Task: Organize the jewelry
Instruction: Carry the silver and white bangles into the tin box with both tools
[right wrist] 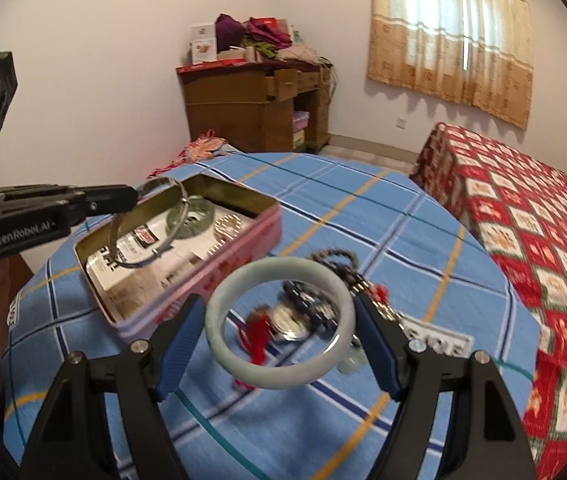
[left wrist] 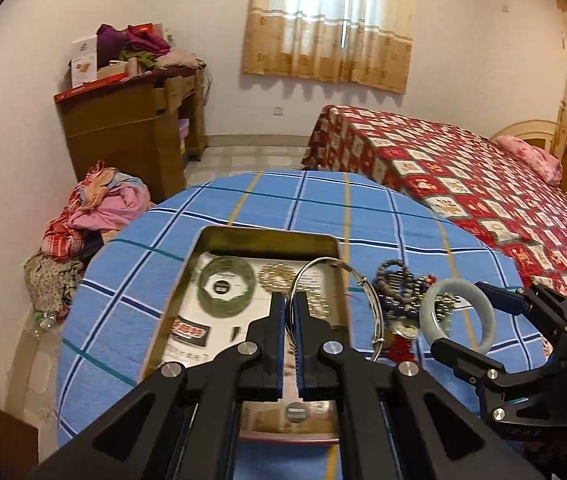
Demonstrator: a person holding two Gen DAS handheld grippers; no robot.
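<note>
My left gripper point(left wrist: 291, 300) is shut on a thin silver bangle point(left wrist: 337, 276) and holds it over the open tin box point(left wrist: 267, 236). That gripper point(right wrist: 133, 200) and the silver bangle point(right wrist: 141, 262) also show in the right wrist view, above the tin box point(right wrist: 243, 236). My right gripper point(right wrist: 279, 320) is shut on a pale jade bangle point(right wrist: 223, 344), held above the table; it also shows in the left wrist view point(left wrist: 469, 322). In the box lie a green bangle point(left wrist: 203, 300) and a gold bead bracelet point(left wrist: 277, 276).
Loose jewelry lies right of the box: a dark bead string point(right wrist: 341, 258), a red-tasselled pendant point(right wrist: 257, 334) and a pocket watch point(right wrist: 289, 322). The round table has a blue plaid cloth point(right wrist: 363, 208). A bed point(left wrist: 463, 176), a wooden desk point(left wrist: 131, 124) and a clothes pile point(left wrist: 95, 216) stand around.
</note>
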